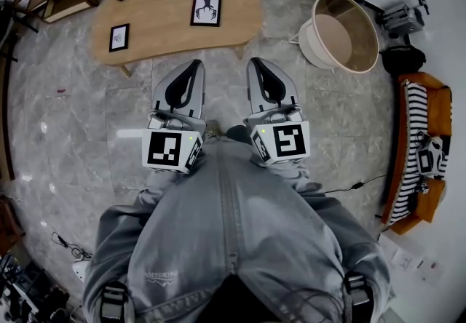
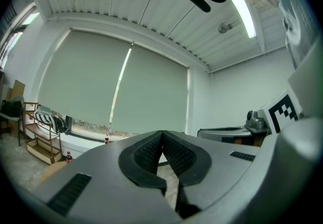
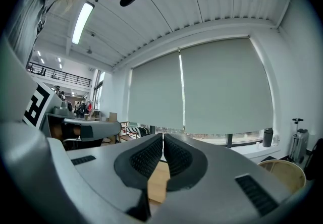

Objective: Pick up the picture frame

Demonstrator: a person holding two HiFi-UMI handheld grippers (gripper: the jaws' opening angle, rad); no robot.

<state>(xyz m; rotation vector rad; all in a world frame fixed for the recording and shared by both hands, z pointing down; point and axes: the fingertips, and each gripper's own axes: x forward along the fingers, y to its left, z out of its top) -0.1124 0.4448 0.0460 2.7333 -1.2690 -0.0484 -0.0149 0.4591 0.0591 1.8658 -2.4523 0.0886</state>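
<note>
Denim-clad legs (image 1: 226,227) fill the bottom of the head view, with both tools held level just in front of the knees. Left hand-held gripper (image 1: 196,63) and right hand-held gripper (image 1: 255,62) each have their jaws pressed together on nothing, probably because neither is within reach of the worktop (image 1: 167,30) yet. Ahead of both tips and well apart from them, the larger picture frame (image 1: 206,10) sits on the wood. A smaller picture frame (image 1: 119,37) sits ahead and left of the left hand-held gripper. Either pair of jaws must open before a grasp.
</note>
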